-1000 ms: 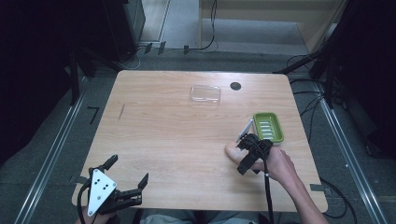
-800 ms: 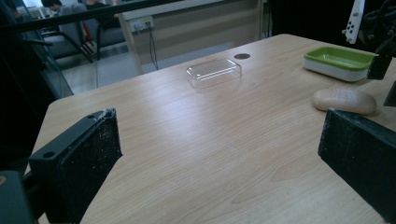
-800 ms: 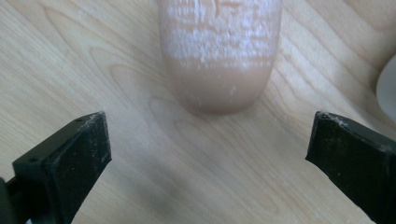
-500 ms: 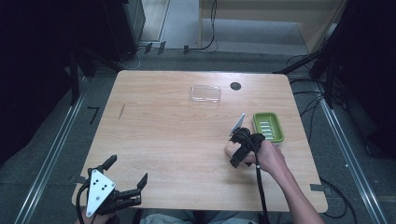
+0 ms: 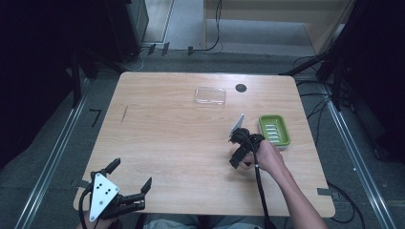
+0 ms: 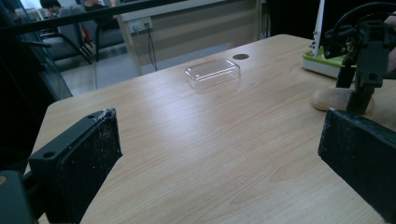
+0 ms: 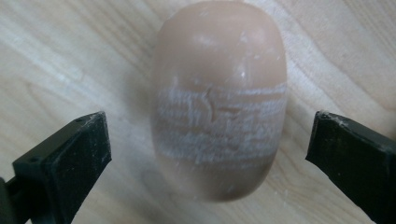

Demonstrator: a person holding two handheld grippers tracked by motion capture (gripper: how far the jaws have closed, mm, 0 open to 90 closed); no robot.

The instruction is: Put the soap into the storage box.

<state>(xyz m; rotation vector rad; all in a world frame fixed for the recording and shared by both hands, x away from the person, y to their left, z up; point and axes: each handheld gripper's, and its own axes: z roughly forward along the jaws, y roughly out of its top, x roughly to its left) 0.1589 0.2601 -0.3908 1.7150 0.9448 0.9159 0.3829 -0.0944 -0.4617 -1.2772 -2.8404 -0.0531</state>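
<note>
- The right claw (image 7: 210, 154) is spread wide and holds nothing; it hangs right over the soap (image 7: 218, 98), one jaw on either side and neither touching it.
- The soap, a tan oval bar with a pale scuffed band across its middle, lies flat on the counter (image 5: 167, 124), near the green dish (image 5: 274, 130) and apart from it.
- To grip well, I judge the claw should drop until the jaws are level with the bar's sides, centred on the scuffed band, then close slowly across the narrow width. The bar looks smooth and rounded, so a high or off-centre pinch may squirt it out.
- The left claw (image 5: 133, 183) sits at the counter's near left corner, wide open and empty, well away from the work.
- Count: one soap, one green dish with a ribbed floor, one clear lid (image 5: 210, 96) at the far side, one dark round spot (image 5: 241, 88) beside it, two claws.
</note>
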